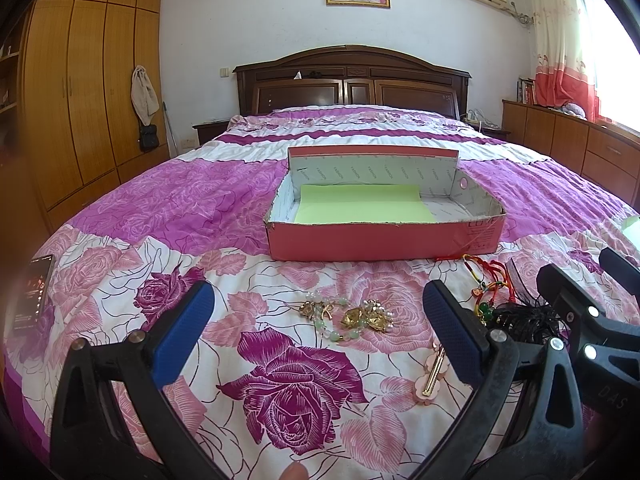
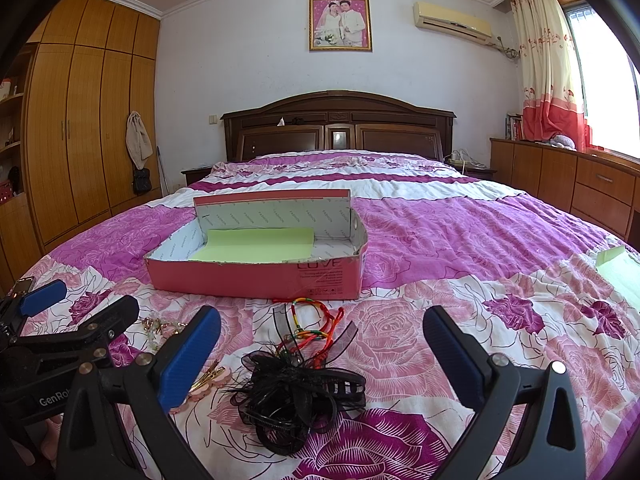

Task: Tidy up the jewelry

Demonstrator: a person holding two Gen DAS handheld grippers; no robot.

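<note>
A pink cardboard box [image 1: 384, 240] lined with green paper sits open on the bed; it also shows in the right wrist view [image 2: 256, 276]. In front of it lie a gold and green bead bracelet [image 1: 348, 318], a pink hair clip [image 1: 432, 372], red braided cords [image 2: 320, 320] and a black hair clip bundle [image 2: 296, 396]. My left gripper [image 1: 316, 320] is open above the bracelet, holding nothing. My right gripper [image 2: 322, 344] is open above the black bundle, holding nothing. The right gripper's body shows at the right of the left wrist view [image 1: 592, 320].
The bed has a pink floral bedspread [image 2: 480, 240]. A phone [image 1: 34, 296] lies at the left edge. A green paper sheet [image 2: 620, 272] lies at the right. A wardrobe [image 1: 88, 100] stands left, cabinets [image 2: 580, 188] right, a headboard [image 2: 340, 128] behind.
</note>
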